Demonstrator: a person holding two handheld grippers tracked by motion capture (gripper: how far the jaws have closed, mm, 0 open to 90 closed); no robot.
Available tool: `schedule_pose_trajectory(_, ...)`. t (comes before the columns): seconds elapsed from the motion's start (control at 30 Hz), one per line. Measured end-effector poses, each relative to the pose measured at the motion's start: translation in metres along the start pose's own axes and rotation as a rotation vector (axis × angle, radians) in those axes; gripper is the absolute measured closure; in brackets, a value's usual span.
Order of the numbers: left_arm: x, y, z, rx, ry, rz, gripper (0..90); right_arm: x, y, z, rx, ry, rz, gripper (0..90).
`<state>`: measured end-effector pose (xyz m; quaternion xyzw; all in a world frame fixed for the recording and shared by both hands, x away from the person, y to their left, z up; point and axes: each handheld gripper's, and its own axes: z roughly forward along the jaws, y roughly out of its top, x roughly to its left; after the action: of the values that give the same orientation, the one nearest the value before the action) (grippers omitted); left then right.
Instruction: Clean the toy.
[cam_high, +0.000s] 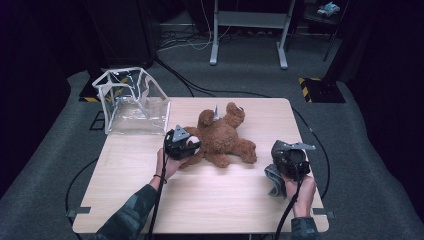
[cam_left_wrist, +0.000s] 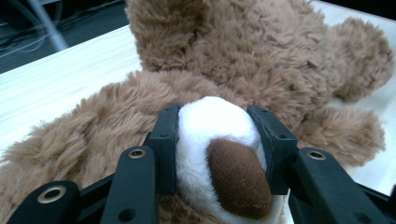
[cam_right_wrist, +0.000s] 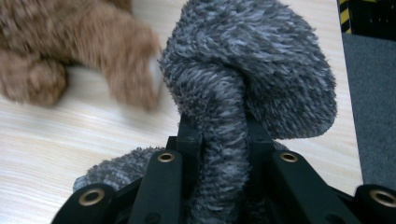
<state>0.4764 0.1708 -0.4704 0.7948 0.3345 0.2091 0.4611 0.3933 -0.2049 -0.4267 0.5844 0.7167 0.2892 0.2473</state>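
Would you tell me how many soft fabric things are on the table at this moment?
2: a brown teddy bear lying mid-table, its white paw in the left hand-held gripper, and a grey fuzzy cloth in the right hand-held gripper.

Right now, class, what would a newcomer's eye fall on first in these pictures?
A fluffy brown teddy bear sprawls mid-table, the left gripper shut on its white, brown-tipped paw. Near the table's right edge, the right gripper pinches a shaggy grey cloth. A clear plastic bag with white trim stands at the far left corner.
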Motion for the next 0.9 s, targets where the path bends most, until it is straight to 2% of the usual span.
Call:
schedule_pose_trajectory(0.13,-0.003,0.001,-0.002,-0.005,-0.089,-0.016,58.1,0.008,0.009,-0.006,-0.025,0.012,-0.016,74.0)
schedule_pose_trajectory(0.17,-0.004,0.001,-0.002,0.001,-0.104,-0.011,58.1,0.01,0.011,-0.008,-0.032,0.014,-0.028,74.0)
schedule_pose_trajectory(0.2,-0.004,0.002,-0.002,0.003,-0.143,0.002,58.0,0.013,0.014,-0.009,-0.032,0.014,-0.027,74.0)
schedule_pose_trajectory(0.23,-0.004,0.002,-0.002,0.005,-0.152,0.002,58.0,0.016,0.017,-0.012,-0.042,0.022,-0.043,74.0)
schedule_pose_trajectory(0.27,-0.006,0.002,-0.002,-0.001,-0.169,0.01,58.0,0.019,0.02,-0.013,-0.047,0.027,-0.04,74.0)
schedule_pose_trajectory(0.3,-0.007,0.003,-0.001,-0.003,-0.192,0.012,57.9,0.023,0.024,-0.016,-0.053,0.035,-0.055,74.0)
schedule_pose_trajectory(0.47,-0.013,0.005,0.002,-0.001,-0.249,0.005,57.8,0.051,0.045,-0.019,-0.075,0.077,-0.119,74.1)
schedule_pose_trajectory(0.6,-0.02,0.007,0.006,-0.004,-0.304,0.021,57.7,0.078,0.062,-0.01,-0.085,0.12,-0.161,74.2)
schedule_pose_trajectory(0.67,-0.024,0.008,0.008,-0.005,-0.323,0.03,57.3,0.09,0.068,-0.001,-0.057,0.135,-0.16,74.2)
schedule_pose_trajectory(0.77,-0.028,0.009,0.009,0.0,-0.312,0.046,55.5,0.101,0.068,0.022,0.014,0.129,-0.186,74.5)
schedule_pose_trajectory(0.83,-0.029,0.009,0.01,-0.001,-0.293,0.047,52.0,0.103,0.063,0.04,0.047,0.116,-0.186,75.1)
schedule_pose_trajectory(0.87,-0.029,0.009,0.009,-0.006,-0.29,0.039,50.4,0.103,0.061,0.042,0.046,0.113,-0.169,75.4)
schedule_pose_trajectory(0.9,-0.029,0.01,0.008,-0.014,-0.283,0.038,47.8,0.102,0.061,0.045,0.04,0.109,-0.181,75.6)
